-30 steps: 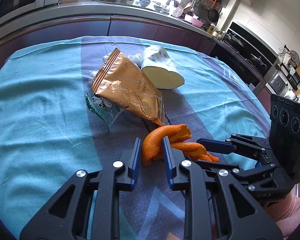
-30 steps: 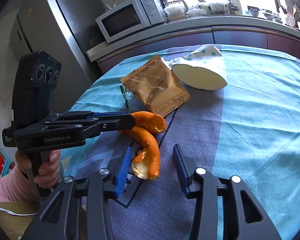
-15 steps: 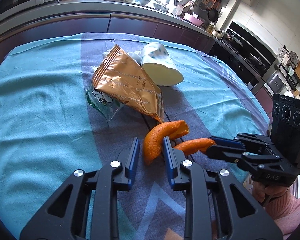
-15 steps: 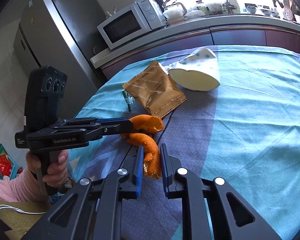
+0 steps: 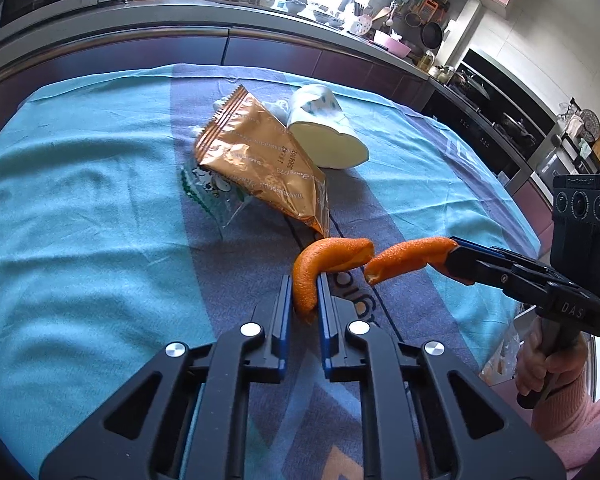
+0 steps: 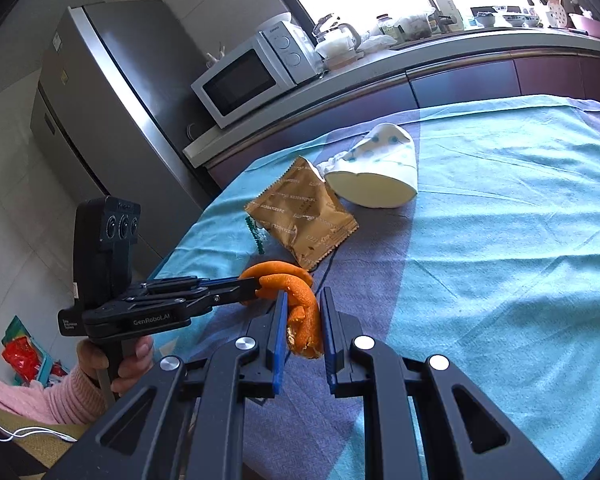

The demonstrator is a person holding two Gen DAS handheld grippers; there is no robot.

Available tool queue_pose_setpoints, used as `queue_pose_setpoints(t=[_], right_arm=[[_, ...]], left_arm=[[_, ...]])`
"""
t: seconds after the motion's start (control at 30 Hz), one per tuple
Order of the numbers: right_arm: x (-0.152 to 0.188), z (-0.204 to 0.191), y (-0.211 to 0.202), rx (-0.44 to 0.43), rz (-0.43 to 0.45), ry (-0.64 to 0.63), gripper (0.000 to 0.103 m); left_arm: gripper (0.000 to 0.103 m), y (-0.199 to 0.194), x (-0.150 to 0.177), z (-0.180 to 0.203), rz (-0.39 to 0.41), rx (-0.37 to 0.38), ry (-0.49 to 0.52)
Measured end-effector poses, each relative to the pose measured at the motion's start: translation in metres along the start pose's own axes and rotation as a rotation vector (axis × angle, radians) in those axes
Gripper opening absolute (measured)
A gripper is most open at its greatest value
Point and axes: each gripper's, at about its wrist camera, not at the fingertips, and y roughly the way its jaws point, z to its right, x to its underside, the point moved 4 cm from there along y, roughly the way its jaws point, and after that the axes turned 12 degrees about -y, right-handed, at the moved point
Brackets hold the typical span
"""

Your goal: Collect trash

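The left tool (image 5: 303, 300) is clamped on one orange peel (image 5: 320, 268). The right tool (image 6: 303, 320) is clamped on another peel (image 6: 306, 326). A gold snack bag (image 5: 260, 160) lies at 12 o'clock on the worktop (image 5: 80, 200).

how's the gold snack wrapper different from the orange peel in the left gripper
The gold snack wrapper lies flat on the tablecloth, untouched; the orange peel is pinched in the left gripper. The wrapper is flat, foil-shiny and printed with text; the peel is a curled, matte, thick strip. The wrapper is also clearly the larger. Both are trash on the same table.
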Motion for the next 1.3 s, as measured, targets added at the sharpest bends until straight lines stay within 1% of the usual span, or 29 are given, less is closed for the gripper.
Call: queue_pose_setpoints(t=[0.27,0.57,0.87,1.3], right_arm=[[-0.012,-0.012,0.009,-0.066,0.032,0.009,0.014],[-0.026,-0.04,0.03,-0.148,0.039,-0.016,0.014],[-0.04,-0.068,0.059,-0.226,0.01,-0.051,0.014],[-0.054,-0.114,0.111,-0.332,-0.068,-0.105,0.014]], left_arm=[[0.012,-0.04,0.004,-0.019,0.092,-0.053,-0.041],[0.012,-0.088,0.011,-0.06,0.177,-0.143,-0.125],[0.012,-0.129,0.022,-0.107,0.237,-0.226,-0.211],[0.012,-0.172,0.034,-0.14,0.305,-0.311,-0.277]])
